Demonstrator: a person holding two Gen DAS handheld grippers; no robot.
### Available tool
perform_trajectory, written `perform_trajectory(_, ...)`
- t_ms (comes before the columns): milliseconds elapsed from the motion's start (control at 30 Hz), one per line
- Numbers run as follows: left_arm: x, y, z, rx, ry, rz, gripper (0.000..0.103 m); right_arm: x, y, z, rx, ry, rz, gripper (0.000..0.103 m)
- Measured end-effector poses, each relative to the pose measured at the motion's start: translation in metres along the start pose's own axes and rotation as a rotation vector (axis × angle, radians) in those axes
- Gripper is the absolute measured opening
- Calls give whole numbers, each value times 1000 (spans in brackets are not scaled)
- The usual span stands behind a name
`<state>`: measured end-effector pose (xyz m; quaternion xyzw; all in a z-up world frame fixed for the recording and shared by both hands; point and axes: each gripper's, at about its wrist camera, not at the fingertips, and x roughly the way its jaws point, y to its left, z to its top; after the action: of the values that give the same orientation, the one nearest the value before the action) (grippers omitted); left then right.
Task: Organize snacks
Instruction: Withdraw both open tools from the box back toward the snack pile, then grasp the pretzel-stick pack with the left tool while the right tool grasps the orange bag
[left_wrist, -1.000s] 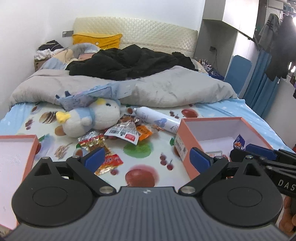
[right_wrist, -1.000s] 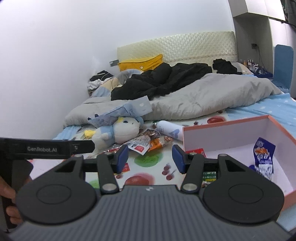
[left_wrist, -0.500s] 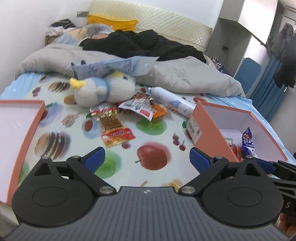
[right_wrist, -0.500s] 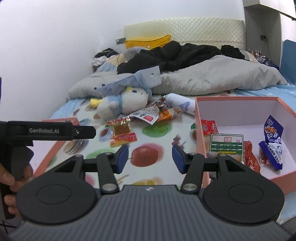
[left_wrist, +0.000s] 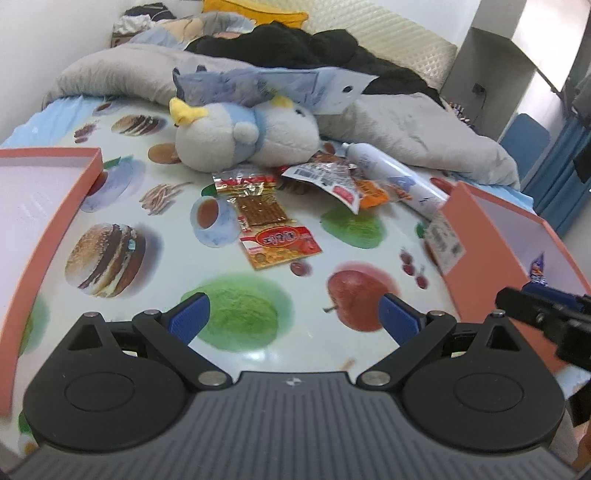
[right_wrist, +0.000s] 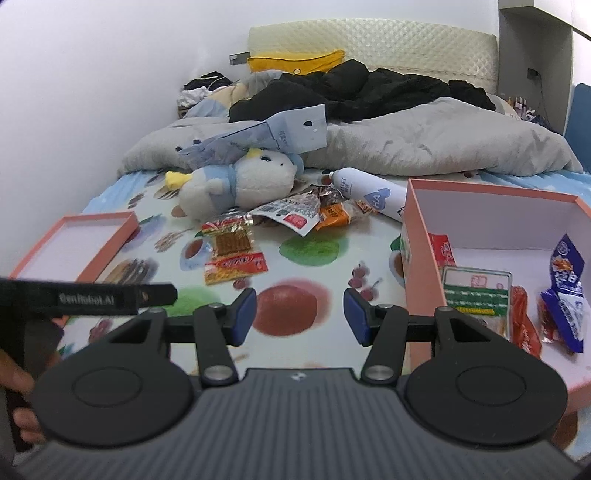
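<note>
Both grippers hang over a bed (left_wrist: 122, 221) spread with a sheet printed with fruit and burgers. The left gripper (left_wrist: 291, 315) has its jaws wide apart with nothing between them, above the printed green patch and red apple. The right gripper (right_wrist: 300, 314) has its jaws parted about halfway, also with nothing between them, just left of the near corner of the pink box (right_wrist: 417, 258).

That pink box stands on the right of the bed. Inside it lie a blue and white packet (right_wrist: 565, 291) against the right wall, a green and white packet (right_wrist: 476, 291) near the middle, and red packets (right_wrist: 524, 325) between and around them.

The loose snacks lie in the middle of the bed, well apart from the box. Nearest the grippers is a red and orange packet (left_wrist: 280, 245); just beyond it, touching, a clear packet of brown strips (left_wrist: 258, 206). Farther and to the right are a white packet with a barcode (left_wrist: 325, 179) and an orange packet (left_wrist: 373, 190), overlapping each other. A white spray can (left_wrist: 391, 175) lies on its side just beyond them, reaching toward the box's far corner.

A plush toy (left_wrist: 240, 140) lies at the far edge of the snack pile, with a blue paper bag (left_wrist: 288, 86) resting on it. Behind are a grey blanket (left_wrist: 406, 122) and black clothing (left_wrist: 295, 44).

On the left lies a shallow pink lid (right_wrist: 85, 240), open side up. In the right wrist view a hand (right_wrist: 18, 398) grips the left gripper's handle at the left edge.
</note>
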<state>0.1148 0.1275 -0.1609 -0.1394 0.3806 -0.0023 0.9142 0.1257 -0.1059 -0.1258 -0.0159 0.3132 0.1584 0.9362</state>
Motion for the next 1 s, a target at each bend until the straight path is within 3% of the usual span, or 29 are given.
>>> perform_trajectory(500, 114, 22, 40, 15, 23, 65, 99, 112, -12, 41, 140, -12, -26, 54)
perform_trajectory(1000, 199, 18, 80, 180, 24, 135, 99, 207, -45, 60, 383, 1, -174, 54)
